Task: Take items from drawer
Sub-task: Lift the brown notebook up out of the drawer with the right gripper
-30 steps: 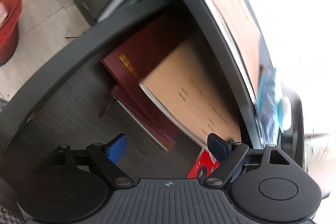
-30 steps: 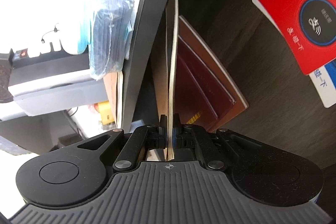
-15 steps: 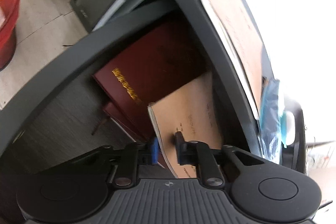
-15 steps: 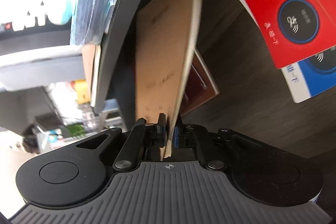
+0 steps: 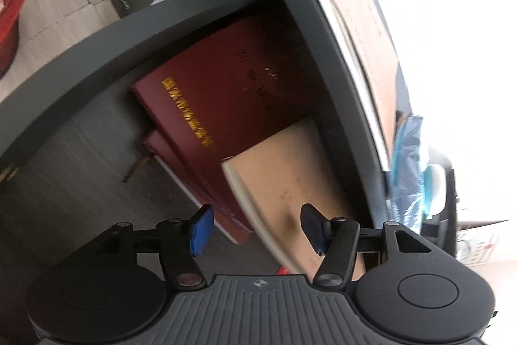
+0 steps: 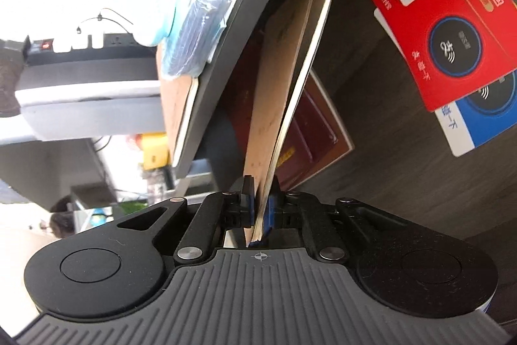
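A tan booklet (image 6: 278, 70) stands on edge in the open drawer, and my right gripper (image 6: 262, 209) is shut on its near corner. In the left wrist view the same tan booklet (image 5: 290, 170) leans against the drawer's right wall, and its lower end lies between the fingers of my left gripper (image 5: 255, 230). Those jaws are opening and the blue pads (image 5: 200, 228) stand clear of it. Two dark red books (image 5: 226, 86) with gold lettering lie stacked on the drawer floor (image 5: 64, 183). A red QR card (image 6: 446, 21) lies over a blue card (image 6: 478, 118).
The drawer's grey rim (image 5: 97, 44) curves across the far side. On the desk top lie another tan booklet (image 5: 365, 31) and a blue plastic pack (image 5: 407, 157). A power strip (image 6: 80, 41) sits beyond them. A red bin (image 5: 9, 5) stands on the tiled floor.
My left gripper closed around the tan booklet, then spread apart again. The right gripper drew the booklet nearer and tipped it upright, uncovering more of the top dark red book.
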{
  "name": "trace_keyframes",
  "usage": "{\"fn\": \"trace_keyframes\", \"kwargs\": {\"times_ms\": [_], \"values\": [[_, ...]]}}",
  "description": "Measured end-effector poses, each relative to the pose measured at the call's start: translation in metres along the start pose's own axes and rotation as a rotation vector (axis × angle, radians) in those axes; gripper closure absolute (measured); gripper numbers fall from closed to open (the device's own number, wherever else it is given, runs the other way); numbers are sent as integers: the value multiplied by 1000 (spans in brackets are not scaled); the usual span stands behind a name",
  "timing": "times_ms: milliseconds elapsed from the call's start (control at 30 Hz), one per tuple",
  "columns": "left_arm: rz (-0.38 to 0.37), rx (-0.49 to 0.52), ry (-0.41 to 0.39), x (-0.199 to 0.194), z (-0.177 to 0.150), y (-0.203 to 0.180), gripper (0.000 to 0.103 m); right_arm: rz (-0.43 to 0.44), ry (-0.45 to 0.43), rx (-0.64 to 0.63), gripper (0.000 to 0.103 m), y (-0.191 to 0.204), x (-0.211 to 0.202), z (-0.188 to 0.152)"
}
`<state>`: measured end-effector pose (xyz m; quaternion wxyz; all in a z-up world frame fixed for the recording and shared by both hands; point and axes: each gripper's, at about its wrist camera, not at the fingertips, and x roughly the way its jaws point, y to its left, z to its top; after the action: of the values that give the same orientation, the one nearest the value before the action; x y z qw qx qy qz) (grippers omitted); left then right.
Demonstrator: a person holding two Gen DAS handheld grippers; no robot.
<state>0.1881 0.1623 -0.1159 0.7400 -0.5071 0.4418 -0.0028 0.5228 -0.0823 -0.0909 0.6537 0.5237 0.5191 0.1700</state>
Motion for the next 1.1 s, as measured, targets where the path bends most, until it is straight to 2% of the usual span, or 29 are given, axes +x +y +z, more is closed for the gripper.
{"fn": "trace_keyframes", "kwargs": {"times_ms": [33, 133, 167, 200, 333, 367, 400, 567, 700, 833, 1100], "values": [[-8, 1, -4, 0, 1, -1, 48, 3, 11, -1, 96, 0, 1, 4], [-20, 0, -3, 3, 2, -2, 53, 4, 45, -9, 95, -21, -29, 20], [-24, 1, 4, 4, 2, -2, 62, 3, 51, -9, 95, -22, -31, 22], [-17, 13, 15, 6, 0, -3, 77, 1, 56, -9, 95, -22, -32, 23], [-13, 95, 18, 9, -5, -11, 88, -11, 62, -10, 94, -41, -42, 24], [-17, 112, 15, 7, -6, -14, 91, -24, 58, -13, 94, -43, -33, 29], [-20, 128, 13, 5, -8, -16, 94, -39, 54, -20, 90, -44, -32, 31], [38, 259, -9, -6, -29, -33, 94, -101, 4, -47, 87, -43, -42, 28], [85, 343, -21, -18, -51, -39, 94, -225, -83, -175, 89, -22, -49, 14], [94, 407, -50, -44, -68, -41, 94, -288, -99, -296, 89, -7, -64, -2], [119, 457, -132, -90, -88, -34, 93, -306, -91, -473, 89, 16, -85, -41]]}}
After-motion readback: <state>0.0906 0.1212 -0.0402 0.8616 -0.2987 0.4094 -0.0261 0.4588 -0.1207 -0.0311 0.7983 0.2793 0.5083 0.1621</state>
